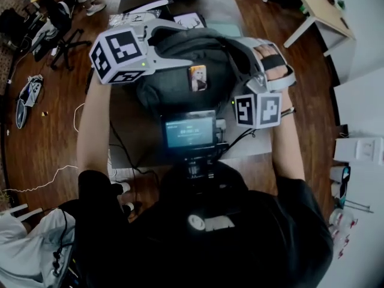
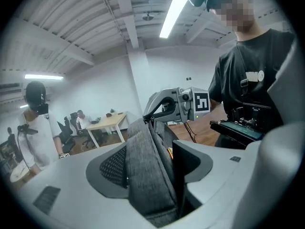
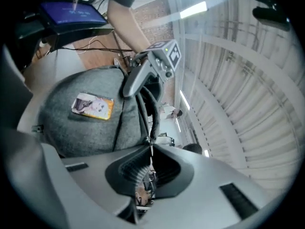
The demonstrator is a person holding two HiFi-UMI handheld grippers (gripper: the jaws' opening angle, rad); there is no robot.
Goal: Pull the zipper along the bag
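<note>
So, table (image 1: 223, 8): grey top over a wooden floor, straight ahead of me and the biggest thing in my head view.
bag (image 1: 180, 71): grey fabric backpack lying across the table, long way left to right, with its front face turned up towards me.
left gripper (image 2: 152, 166): I hold it at the bag's left end. Its jaws are clamped on a thick fold of the grey fabric, which fills the whole gap between the pads (image 2: 114, 168) and runs away from the camera along the top of the bag.
right gripper (image 3: 150, 148): I hold it at the bag's right end, my hand (image 1: 273, 65) in its handle. Its jaws are drawn almost together, and only the tips pinch anything.
screen (image 1: 189, 131): small and lit, sitting between me and the bag at the table's near edge.
picture tag (image 1: 198, 78): small orange-edged rectangle flat on the bag's front face, about midway along it.
zipper pull (image 3: 150, 140): thin and small, nipped between the right gripper's jaw tips at the bag's top seam. A dark zipper line runs from it towards the left gripper.
</note>
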